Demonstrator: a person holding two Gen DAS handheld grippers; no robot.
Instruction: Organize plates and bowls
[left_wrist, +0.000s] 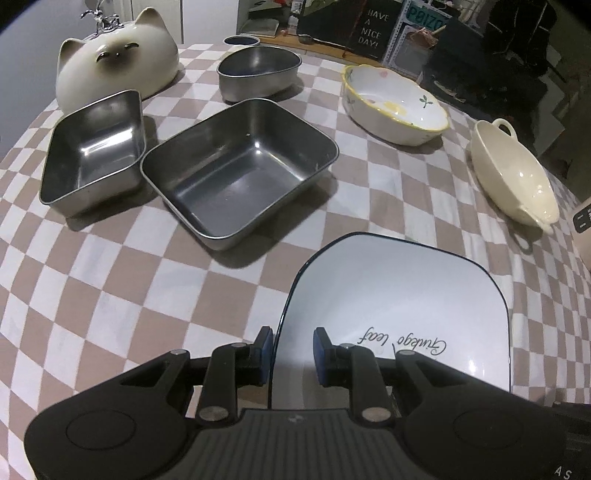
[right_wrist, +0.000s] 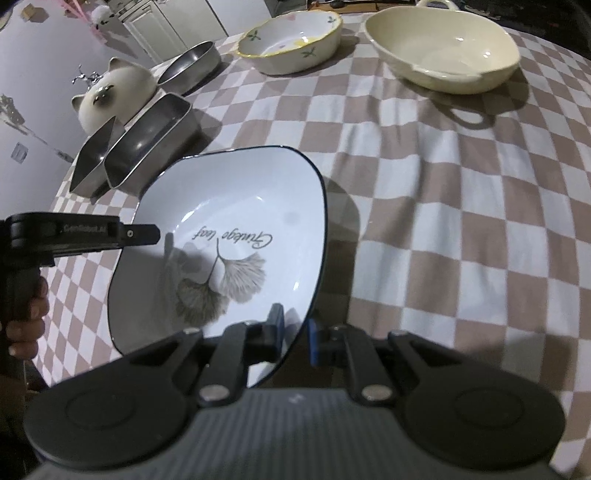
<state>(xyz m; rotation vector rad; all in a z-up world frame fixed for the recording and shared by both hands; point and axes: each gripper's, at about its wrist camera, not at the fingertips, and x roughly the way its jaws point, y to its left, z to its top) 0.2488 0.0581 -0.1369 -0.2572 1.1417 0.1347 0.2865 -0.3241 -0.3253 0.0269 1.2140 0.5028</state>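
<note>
A white plate (left_wrist: 399, 295) (right_wrist: 240, 206) with a dark rim, a leaf print and script lettering hangs tilted above the checkered tablecloth (left_wrist: 110, 295) and casts a shadow on it. My left gripper (left_wrist: 293, 350) is shut on its near rim, one pad outside and one inside; in the right wrist view the left gripper (right_wrist: 147, 236) reaches in from the left edge with a hand on its grip. My right gripper (right_wrist: 295, 332) is shut on the plate's lower right rim.
Beyond the plate stand a large steel tray (left_wrist: 240, 173), a smaller steel tray (left_wrist: 92, 147), a rounded steel bowl (left_wrist: 258, 70), a floral ceramic bowl (left_wrist: 391, 103), a cream two-handled bowl (left_wrist: 513, 170) and a cat-shaped ceramic pot (left_wrist: 118, 55).
</note>
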